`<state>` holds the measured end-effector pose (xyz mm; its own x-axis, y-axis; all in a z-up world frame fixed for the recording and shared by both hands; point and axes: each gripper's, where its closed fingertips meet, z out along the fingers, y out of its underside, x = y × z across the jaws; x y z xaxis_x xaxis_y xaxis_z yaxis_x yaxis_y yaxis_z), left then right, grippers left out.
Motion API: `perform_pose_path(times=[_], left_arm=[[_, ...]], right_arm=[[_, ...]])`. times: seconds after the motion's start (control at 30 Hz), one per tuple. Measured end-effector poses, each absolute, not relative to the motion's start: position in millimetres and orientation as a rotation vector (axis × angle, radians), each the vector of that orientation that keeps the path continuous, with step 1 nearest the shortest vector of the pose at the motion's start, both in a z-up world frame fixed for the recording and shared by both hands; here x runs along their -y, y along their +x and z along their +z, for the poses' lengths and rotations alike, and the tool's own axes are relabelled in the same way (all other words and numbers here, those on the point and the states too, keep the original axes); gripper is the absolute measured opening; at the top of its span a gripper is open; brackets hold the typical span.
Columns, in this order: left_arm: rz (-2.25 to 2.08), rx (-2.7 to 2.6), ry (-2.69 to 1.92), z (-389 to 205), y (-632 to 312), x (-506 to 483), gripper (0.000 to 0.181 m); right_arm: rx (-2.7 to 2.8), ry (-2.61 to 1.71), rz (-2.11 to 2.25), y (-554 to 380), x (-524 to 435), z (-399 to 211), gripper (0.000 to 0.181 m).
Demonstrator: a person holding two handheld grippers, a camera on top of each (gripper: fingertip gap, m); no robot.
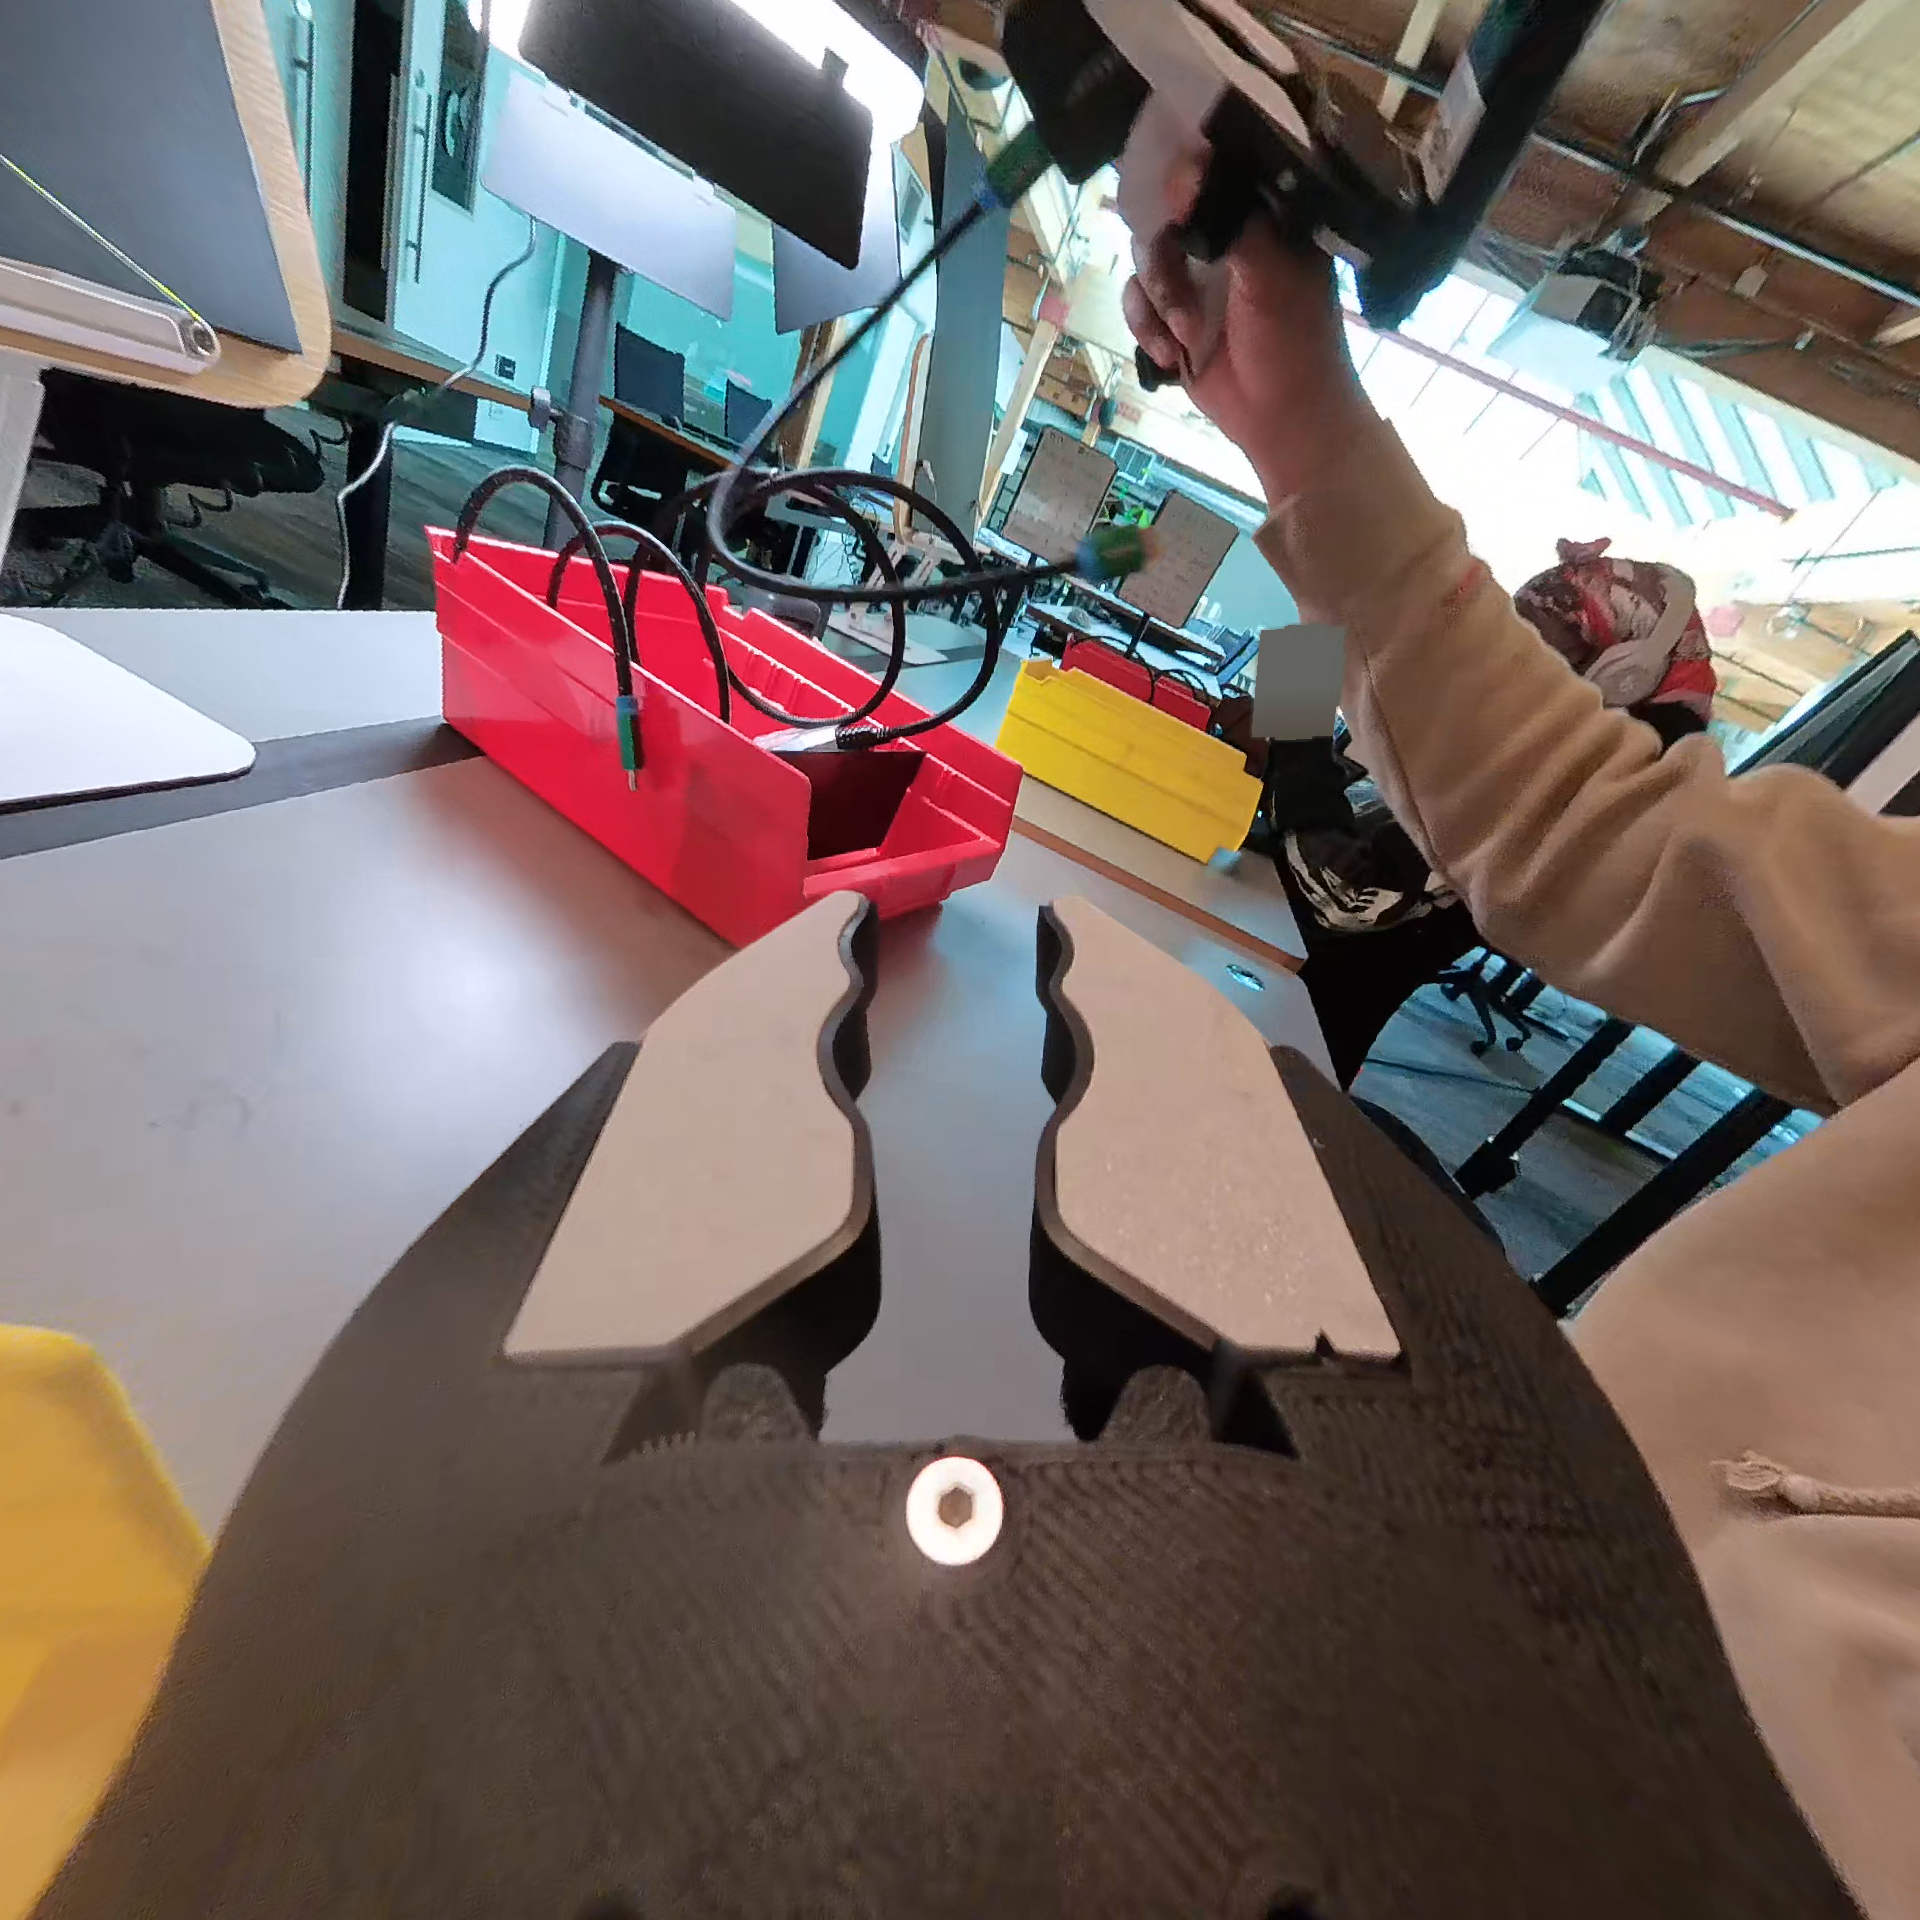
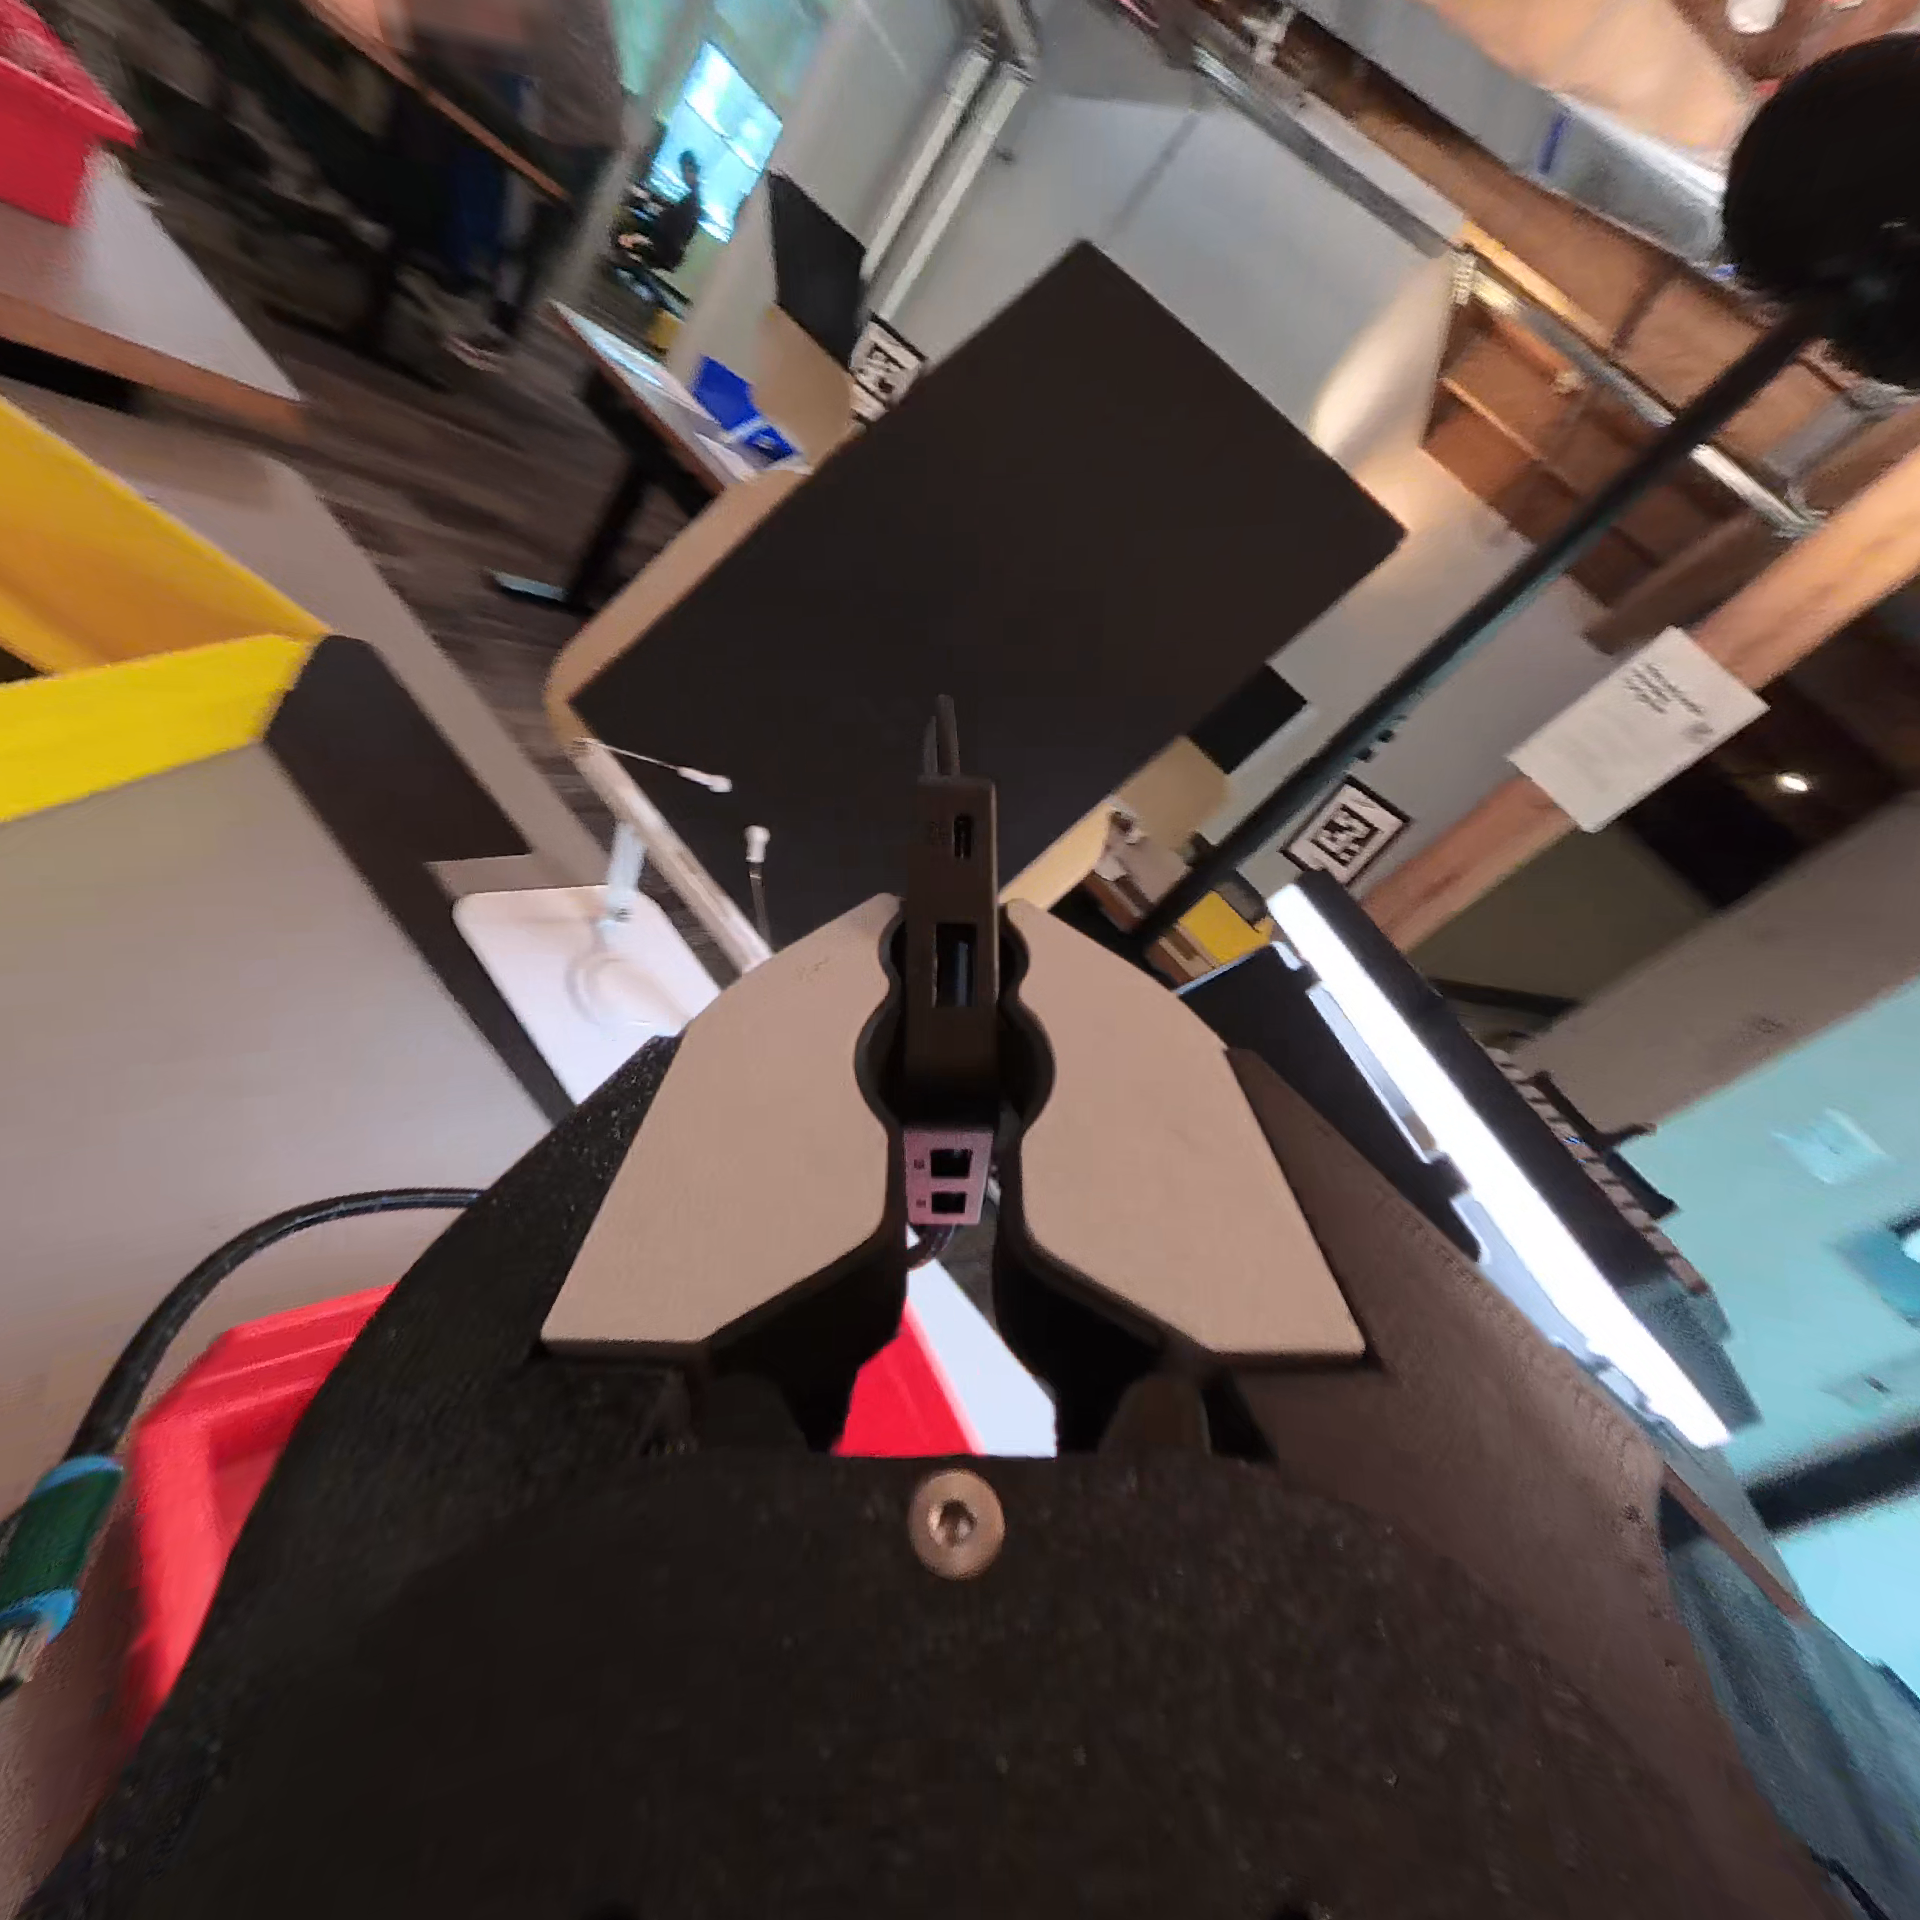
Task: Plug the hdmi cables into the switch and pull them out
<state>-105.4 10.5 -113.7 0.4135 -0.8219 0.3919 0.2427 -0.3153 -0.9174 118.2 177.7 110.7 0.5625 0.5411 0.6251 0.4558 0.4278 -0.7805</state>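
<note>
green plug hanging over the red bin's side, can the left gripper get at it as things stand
Probably yes: the left gripper is open and empty, and the green plug dangles outside the red bin wall, bare table between.

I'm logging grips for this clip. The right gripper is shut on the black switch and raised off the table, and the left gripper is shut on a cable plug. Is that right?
Not quite. The left gripper is open and empty, low over the table, as the left wrist view shows. The right gripper is indeed shut on the black switch, raised.

Bright daylight — blurred, fisheye-warped edges.
</note>
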Motion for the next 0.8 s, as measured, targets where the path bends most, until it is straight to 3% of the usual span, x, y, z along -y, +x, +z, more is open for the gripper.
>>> perform_pose_path(times=[0.1, 0.33, 0.8], left_arm=[[-1.147, -0.562, -1.563, -122, -101, -11, 0.028], [-1.095, -0.612, -1.614, -135, -98, -12, 0.026], [-0.985, -0.724, -1.693, -157, -86, -9, 0.025]], right_arm=[[0.987, -1.220, -0.039, 122, -215, 97, 0.013], [1.191, -1.548, -0.299, 140, -275, -39, 0.014], [1.233, -2.057, -0.522, 208, -304, -83, 0.015]])
